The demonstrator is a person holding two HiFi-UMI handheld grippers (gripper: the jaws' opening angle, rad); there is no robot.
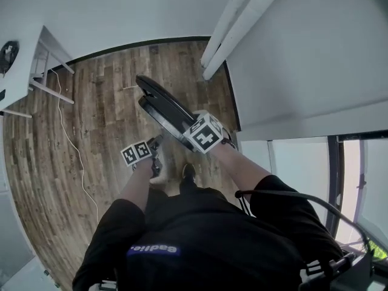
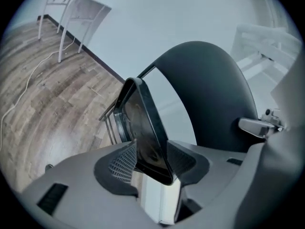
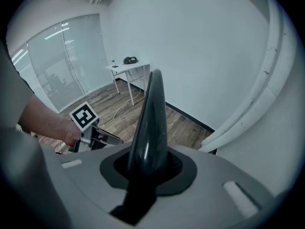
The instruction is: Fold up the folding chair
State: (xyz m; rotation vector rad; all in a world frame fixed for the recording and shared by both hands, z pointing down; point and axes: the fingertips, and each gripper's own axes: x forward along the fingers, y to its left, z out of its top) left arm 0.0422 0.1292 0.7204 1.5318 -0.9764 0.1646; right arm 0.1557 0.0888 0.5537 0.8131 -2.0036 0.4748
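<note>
The folding chair (image 1: pixel 163 102) stands on the wooden floor (image 1: pixel 91 138) right in front of the person, near the white wall and the white pipes (image 1: pixel 233 26) that run along it. Its two black panels lie nearly flat against each other, tilted away from the person. The left gripper (image 2: pixel 151 159) holds the lower, thinner panel (image 2: pixel 147 123): that panel's rimmed edge fills the gap between the jaws, with a ribbed pad lying against each face. Thin metal rods (image 2: pixel 110 125) of the frame show just behind this panel, and the larger rounded panel (image 2: pixel 214 94) rises beyond it. The right gripper (image 3: pixel 148 163) is pinched on that rounded panel, seen edge-on and upright between its narrowly set jaws. In the right gripper view the person's left hand (image 3: pixel 50 125) carries the left gripper low at the left, near the chair's lower end. A white cable (image 1: pixel 73 144) trails across the floor toward a white tabletop (image 1: pixel 27 59) on thin legs against the wall, and a small dark object (image 1: pixel 8 52) lies on it. A glass partition (image 3: pixel 62 61) closes the far side of the room.
</note>
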